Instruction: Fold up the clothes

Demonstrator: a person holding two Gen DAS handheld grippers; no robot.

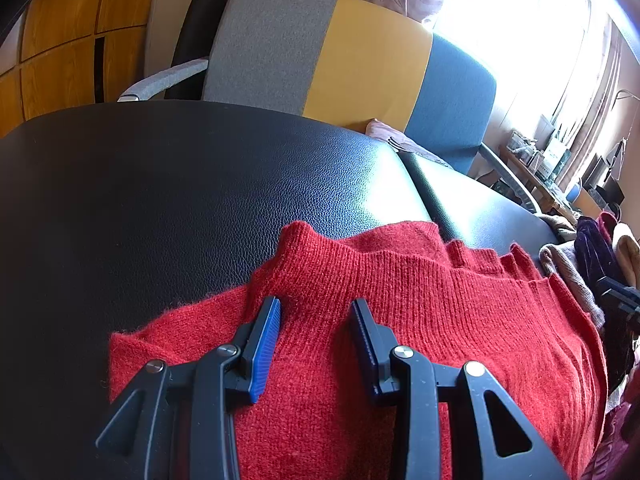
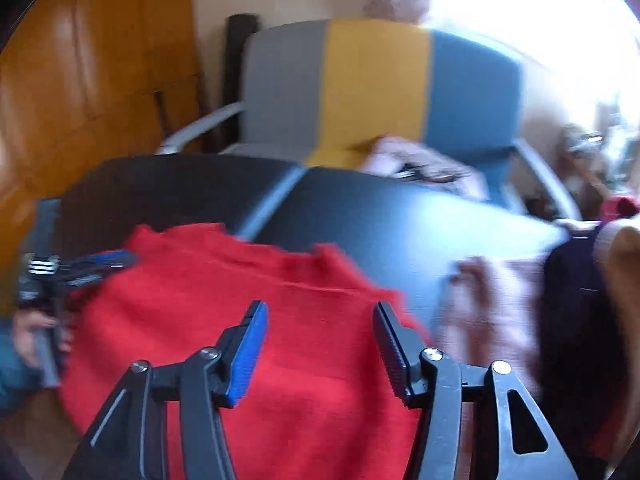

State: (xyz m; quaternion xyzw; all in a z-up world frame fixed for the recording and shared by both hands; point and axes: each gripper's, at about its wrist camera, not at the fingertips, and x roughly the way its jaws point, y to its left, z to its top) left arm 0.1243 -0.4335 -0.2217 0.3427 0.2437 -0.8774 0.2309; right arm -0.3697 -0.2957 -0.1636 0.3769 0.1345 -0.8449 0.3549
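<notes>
Red knit sweater [image 1: 400,340] lies spread on the black leather surface [image 1: 160,200], ribbed edge toward the gray, yellow and blue striped chair [image 1: 360,64]. Left hand-held gripper [image 1: 316,316] hovers over it, jaws apart, gripping nothing. Right hand-held gripper [image 2: 320,320] is likewise spread wide above the sweater's right part. Other clothes [image 2: 500,300] are heaped beside it.

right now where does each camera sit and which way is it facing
Left wrist: on the left tongs, looking forward over the red sweater toward the striped chair; own open fingers show.
Right wrist: on the right tongs, same heading, blurred; own open fingers, left tongs and hand show.
Shared: red sweater, black surface, striped chair.
</notes>
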